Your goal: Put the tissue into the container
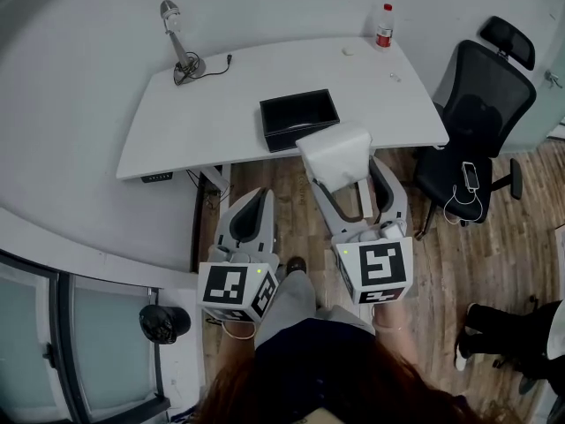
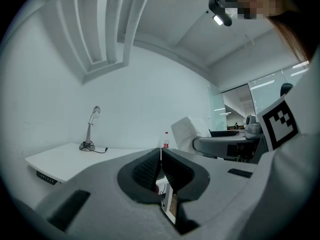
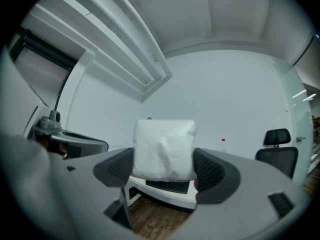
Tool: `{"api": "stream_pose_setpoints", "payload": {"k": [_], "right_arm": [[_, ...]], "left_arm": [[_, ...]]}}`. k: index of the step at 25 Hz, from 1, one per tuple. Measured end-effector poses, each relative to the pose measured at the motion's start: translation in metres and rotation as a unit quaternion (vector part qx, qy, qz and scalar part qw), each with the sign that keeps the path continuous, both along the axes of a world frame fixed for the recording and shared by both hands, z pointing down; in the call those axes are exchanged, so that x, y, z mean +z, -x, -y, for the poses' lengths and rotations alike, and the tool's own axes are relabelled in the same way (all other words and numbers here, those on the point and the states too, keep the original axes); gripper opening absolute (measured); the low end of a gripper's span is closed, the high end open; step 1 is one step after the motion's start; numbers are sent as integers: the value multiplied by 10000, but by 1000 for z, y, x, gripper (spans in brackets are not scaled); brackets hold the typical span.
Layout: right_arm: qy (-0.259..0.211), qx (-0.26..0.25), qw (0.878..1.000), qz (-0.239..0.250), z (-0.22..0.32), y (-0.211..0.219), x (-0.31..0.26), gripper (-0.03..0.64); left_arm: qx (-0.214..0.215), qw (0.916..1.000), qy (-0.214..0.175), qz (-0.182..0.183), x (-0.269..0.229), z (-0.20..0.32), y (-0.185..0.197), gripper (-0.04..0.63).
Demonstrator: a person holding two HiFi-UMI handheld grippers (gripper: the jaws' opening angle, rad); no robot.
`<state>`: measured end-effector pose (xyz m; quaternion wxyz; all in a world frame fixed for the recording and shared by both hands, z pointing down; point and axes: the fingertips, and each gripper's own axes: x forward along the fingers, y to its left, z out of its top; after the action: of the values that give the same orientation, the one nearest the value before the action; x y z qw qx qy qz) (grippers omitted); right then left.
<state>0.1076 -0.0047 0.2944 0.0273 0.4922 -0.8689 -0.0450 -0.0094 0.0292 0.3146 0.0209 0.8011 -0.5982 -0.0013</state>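
Gripping the white tissue (image 3: 164,149) from both sides, the right gripper (image 1: 342,173) is held out in front of the person, its jaws aimed toward the black container (image 1: 298,117); the tissue stands upright in that clamp, its top rising above the jaw tips; in the head view it sits just on the person's side of the container's near right corner, not inside it; the left gripper (image 1: 260,197) is held back, nearer the person than the container and to its left, jaws pressed together with nothing between them; the container rests open-topped on the white desk (image 1: 203,122).
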Motion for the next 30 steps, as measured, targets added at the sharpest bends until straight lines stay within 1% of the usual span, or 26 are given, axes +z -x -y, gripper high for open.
{"api": "stream_pose_setpoints", "payload": {"k": [7,17,30], "right_arm": [[16,-27,9999,-97,25,4,0,390],[120,77,9997,-184,65,5,2,390],[230,136,9992,-299,112,35,5,390]], "left_arm": [[-11,10000,9,-42,-1,26,3,28],[104,9999,47,-23,-2,67,6,29],[204,9998,-9,-36,-8,117,36,29]]}}
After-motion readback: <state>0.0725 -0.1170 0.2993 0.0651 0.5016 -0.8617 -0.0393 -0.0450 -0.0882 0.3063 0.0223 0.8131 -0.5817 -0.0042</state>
